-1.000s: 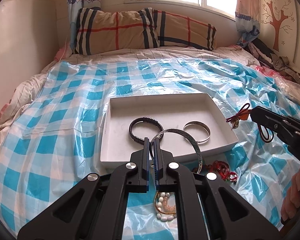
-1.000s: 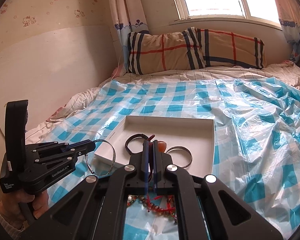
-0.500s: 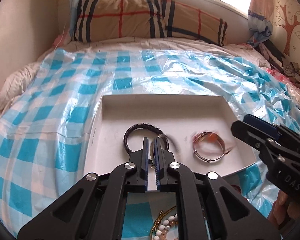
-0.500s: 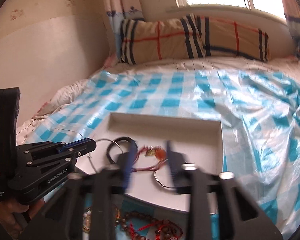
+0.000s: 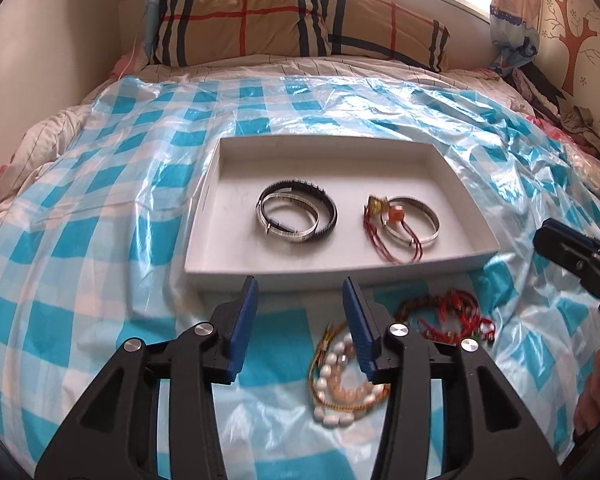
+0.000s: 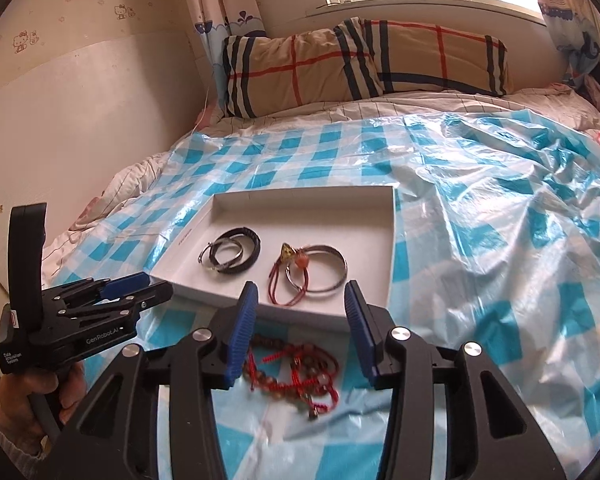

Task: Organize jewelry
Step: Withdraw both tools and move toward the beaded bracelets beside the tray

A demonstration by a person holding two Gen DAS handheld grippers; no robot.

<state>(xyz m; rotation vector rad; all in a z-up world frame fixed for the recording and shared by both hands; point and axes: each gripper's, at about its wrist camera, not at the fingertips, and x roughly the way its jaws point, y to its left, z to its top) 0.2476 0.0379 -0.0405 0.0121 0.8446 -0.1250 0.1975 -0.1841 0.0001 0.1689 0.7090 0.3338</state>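
Observation:
A white shallow box (image 5: 452,176) (image 6: 390,236) lies on the bed. In it lie a black bracelet (image 5: 327,205) (image 6: 252,236), a silver bangle (image 5: 288,236) (image 6: 210,258) inside it, another silver bangle (image 5: 434,220) (image 6: 338,276) and a red cord with charms (image 5: 384,240) (image 6: 284,288). In front of the box lie a pearl bracelet (image 5: 332,364) and red-brown bead strings (image 5: 448,312) (image 6: 296,372). My left gripper (image 5: 300,292) (image 6: 140,284) is open and empty before the box. My right gripper (image 6: 300,300) is open and empty above the bead strings; it also shows in the left wrist view (image 5: 572,256).
The bed is covered by a crinkled blue-and-white checked plastic sheet (image 5: 100,208) (image 6: 500,208). A plaid pillow (image 5: 284,20) (image 6: 356,64) lies at the head under the window. A wall (image 6: 80,112) runs along the left; clothes (image 5: 572,120) pile at the right.
Both grippers opened. The left let the silver bangle drop inside the black bracelet; the right let the red cord drop beside the other bangle. Both pulled back to the box's near edge.

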